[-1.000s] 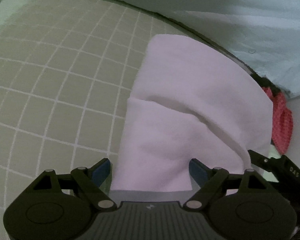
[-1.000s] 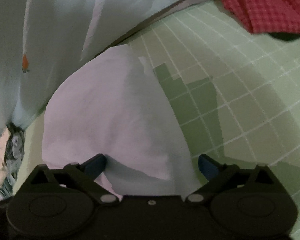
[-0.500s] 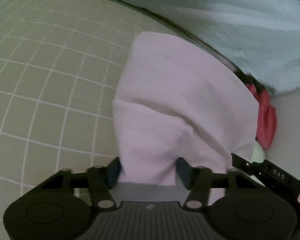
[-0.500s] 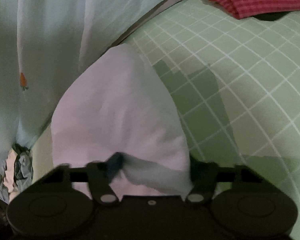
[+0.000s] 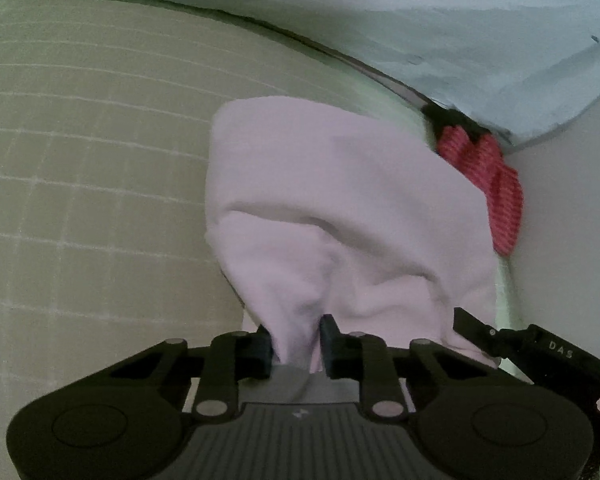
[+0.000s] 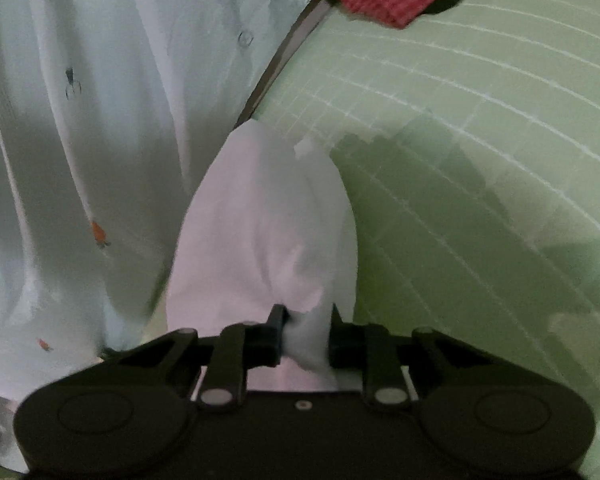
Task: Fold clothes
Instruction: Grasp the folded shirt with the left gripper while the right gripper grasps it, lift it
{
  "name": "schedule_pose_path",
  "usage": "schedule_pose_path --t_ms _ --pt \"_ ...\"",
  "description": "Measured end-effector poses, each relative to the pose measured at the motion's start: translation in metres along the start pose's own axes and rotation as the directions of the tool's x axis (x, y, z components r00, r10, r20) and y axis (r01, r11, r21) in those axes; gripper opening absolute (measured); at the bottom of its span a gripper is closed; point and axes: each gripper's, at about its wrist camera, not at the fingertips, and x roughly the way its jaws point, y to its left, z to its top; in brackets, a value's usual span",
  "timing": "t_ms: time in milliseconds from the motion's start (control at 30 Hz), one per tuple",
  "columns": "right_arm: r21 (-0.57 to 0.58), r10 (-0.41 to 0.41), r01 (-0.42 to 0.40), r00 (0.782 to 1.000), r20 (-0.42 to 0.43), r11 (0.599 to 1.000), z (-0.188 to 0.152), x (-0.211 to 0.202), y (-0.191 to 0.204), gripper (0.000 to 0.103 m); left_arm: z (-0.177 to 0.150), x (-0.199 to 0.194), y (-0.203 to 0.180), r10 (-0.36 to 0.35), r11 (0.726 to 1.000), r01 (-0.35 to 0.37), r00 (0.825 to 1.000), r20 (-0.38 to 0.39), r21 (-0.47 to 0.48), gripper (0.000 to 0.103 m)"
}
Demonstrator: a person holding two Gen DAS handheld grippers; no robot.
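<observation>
Pale pink garment (image 5: 340,208), bunched between both narrowed jaw pairs of left gripper (image 5: 295,344) and right gripper (image 6: 305,336), trailing toward 12 o'clock over the green grid mat (image 5: 92,168); uneven pull risks slipped corners, skewed fold.

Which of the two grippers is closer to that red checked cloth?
Probably the right gripper: the red checked cloth lies beyond the pink cloth on its side, with the left gripper farther away.

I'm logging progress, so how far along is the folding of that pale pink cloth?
Done: one fold already shows across the pink cloth. In hand: the left gripper and right gripper each pinch a bunched edge. Left: laying it flat on the green grid mat.
</observation>
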Motion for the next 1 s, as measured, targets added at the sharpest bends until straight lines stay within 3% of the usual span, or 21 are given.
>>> schedule_pose_path --t_ms 300,467,667,900,967,1000 --pt "-0.034 0.1 -0.101 0.995 -0.021 0.994 0.063 -0.059 -0.031 0.019 -0.019 0.025 -0.106 -0.022 1.0 0.022 0.999 0.049 -0.002 0.018" --pt "-0.074 0.158 -0.156 0.987 0.01 0.985 0.115 -0.087 -0.048 0.018 -0.009 0.046 -0.167 -0.059 0.998 0.058 0.993 0.102 0.017 0.018" --pt "-0.148 0.207 -0.191 0.973 0.1 0.97 0.199 -0.111 -0.054 0.018 0.035 0.084 -0.245 -0.14 0.988 0.128 0.976 0.166 0.083 0.018" --pt "-0.359 0.191 -0.095 0.952 0.24 0.929 0.316 -0.108 -0.019 0.018 0.121 0.144 -0.334 -0.208 0.967 0.159 0.942 0.261 0.197 0.019" --pt "-0.418 0.147 -0.002 0.938 0.314 0.908 0.346 -0.096 -0.008 0.021 0.146 0.17 -0.351 -0.172 0.973 0.116 0.942 0.288 0.201 0.034" --pt "-0.446 0.102 0.073 0.929 0.357 0.892 0.356 -0.087 -0.005 0.031 0.157 0.184 -0.359 -0.138 0.976 0.078 0.944 0.3 0.203 0.046"
